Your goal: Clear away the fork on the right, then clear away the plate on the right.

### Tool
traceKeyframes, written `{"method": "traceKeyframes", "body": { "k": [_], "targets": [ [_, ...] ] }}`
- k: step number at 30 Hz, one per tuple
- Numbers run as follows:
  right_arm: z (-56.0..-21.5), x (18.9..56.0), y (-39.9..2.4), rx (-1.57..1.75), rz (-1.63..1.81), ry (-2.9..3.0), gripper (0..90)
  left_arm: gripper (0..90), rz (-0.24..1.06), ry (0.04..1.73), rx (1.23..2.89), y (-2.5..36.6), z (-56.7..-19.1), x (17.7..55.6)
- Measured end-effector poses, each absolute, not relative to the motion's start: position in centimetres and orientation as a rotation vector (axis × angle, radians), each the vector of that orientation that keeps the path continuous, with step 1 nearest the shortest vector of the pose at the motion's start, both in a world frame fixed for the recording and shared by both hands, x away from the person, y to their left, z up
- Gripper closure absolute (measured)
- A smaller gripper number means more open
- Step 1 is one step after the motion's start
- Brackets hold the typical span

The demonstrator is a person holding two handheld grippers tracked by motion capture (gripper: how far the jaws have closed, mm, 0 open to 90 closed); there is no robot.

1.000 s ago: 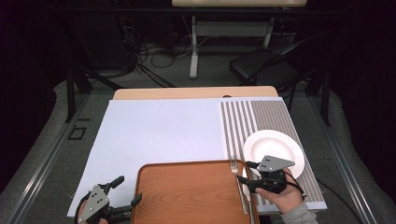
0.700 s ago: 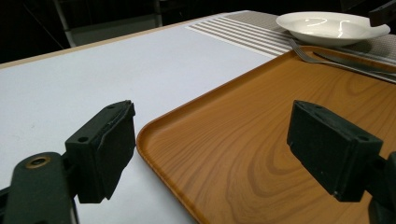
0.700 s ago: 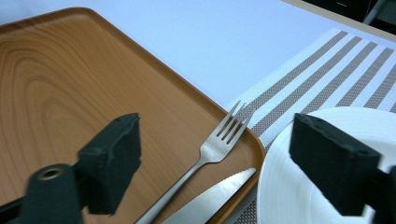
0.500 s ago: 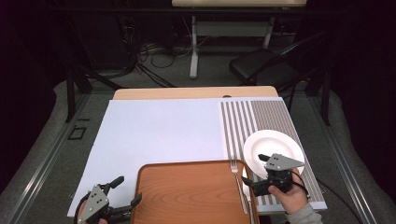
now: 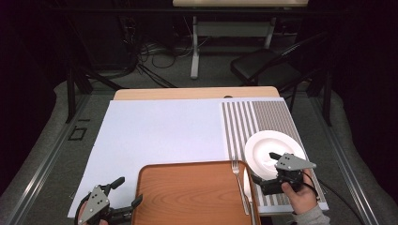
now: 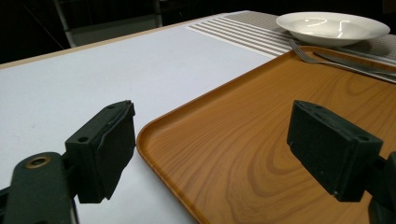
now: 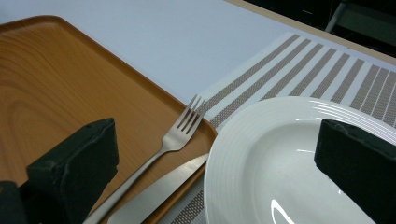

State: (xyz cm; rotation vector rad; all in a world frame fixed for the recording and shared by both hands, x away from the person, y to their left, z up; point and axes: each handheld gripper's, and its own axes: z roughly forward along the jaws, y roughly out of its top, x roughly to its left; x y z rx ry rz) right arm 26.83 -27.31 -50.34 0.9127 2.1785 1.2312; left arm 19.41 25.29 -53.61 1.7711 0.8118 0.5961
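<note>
A wooden tray [image 5: 192, 194] lies at the table's front edge, with a fork [image 5: 239, 183] and a knife [image 5: 249, 199] along its right side. To the tray's right, a white plate [image 5: 273, 151] rests on a striped placemat [image 5: 258, 117]. My right gripper [image 5: 264, 167] is open, one jaw over the plate's near rim and the other by the knife. In the right gripper view the plate [image 7: 289, 158], fork [image 7: 173, 137] and knife [image 7: 159, 191] lie between the open jaws. My left gripper [image 5: 128, 191] stands open astride the tray's left front corner [image 6: 261, 140].
A pale blue mat [image 5: 159, 136] covers the table's left and middle. The wooden table edge [image 5: 187, 93] shows at the back. Beyond it stand a dark chair [image 5: 263, 65] and cables on the floor. The plate [image 6: 331, 25] sits far off in the left gripper view.
My right gripper has shifted a little to the right, along the plate's near rim. The left gripper has stayed put.
</note>
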Motion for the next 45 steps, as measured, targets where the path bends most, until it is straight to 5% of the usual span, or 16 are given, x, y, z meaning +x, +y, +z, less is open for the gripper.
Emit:
{"method": "traceKeyframes", "body": {
  "k": [45],
  "targets": [
    [-52.1,25.8,-29.4,0.747,0.684,2.264,0.0,15.6,0.594,0.816,1.772,25.2,-53.7,19.4]
  ]
}}
